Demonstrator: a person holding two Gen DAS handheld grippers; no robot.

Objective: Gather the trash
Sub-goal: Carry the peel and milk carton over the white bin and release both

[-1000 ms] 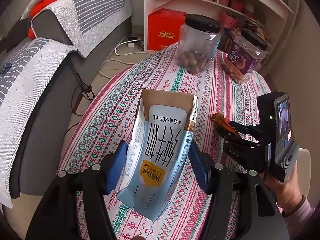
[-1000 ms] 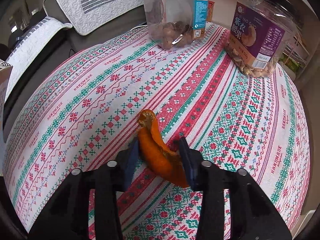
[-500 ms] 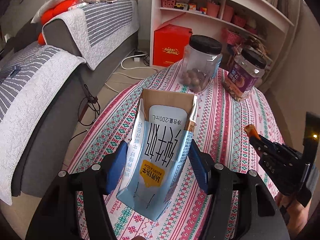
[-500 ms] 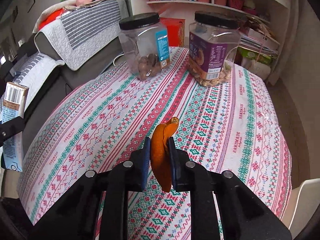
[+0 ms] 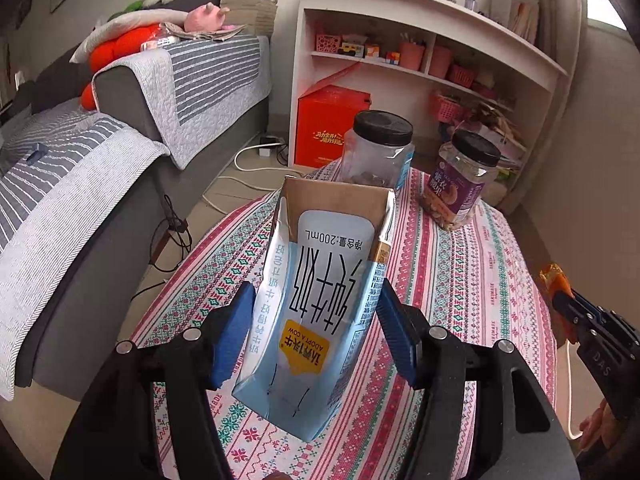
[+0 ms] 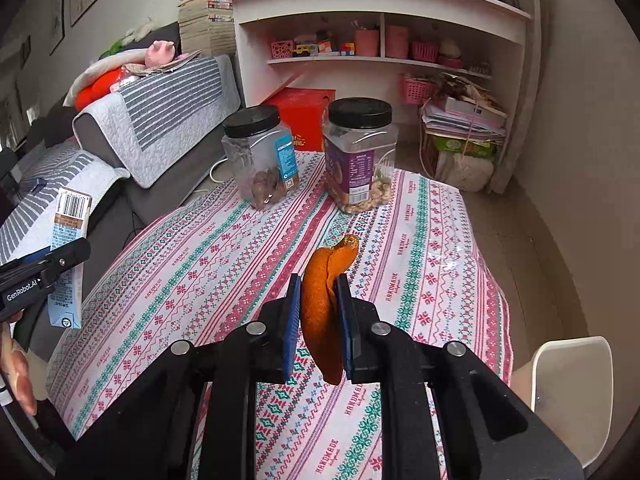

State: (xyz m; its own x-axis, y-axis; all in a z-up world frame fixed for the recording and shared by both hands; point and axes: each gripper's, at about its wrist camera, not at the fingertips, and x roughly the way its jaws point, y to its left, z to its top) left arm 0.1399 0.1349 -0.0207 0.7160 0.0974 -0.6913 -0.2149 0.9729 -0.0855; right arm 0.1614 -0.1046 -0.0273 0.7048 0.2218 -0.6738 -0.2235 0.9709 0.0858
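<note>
My left gripper (image 5: 316, 332) is shut on a light blue milk carton (image 5: 320, 300) with an open brown end, held above the patterned tablecloth (image 5: 460, 280). The carton also shows at the left edge of the right wrist view (image 6: 68, 256). My right gripper (image 6: 318, 308) is shut on an orange peel (image 6: 324, 292), held upright above the table. The peel's tip shows at the right edge of the left wrist view (image 5: 554, 280).
Two black-lidded clear jars stand at the table's far end: one with nuts (image 6: 262, 160) and one with a purple label (image 6: 358, 156). A grey sofa (image 5: 120, 140) lies left, white shelves (image 6: 380, 40) behind, a white chair (image 6: 568, 392) at right.
Both grippers have risen higher above the table and pulled back, each still holding its item. The orange peel was lifted off the tablecloth.
</note>
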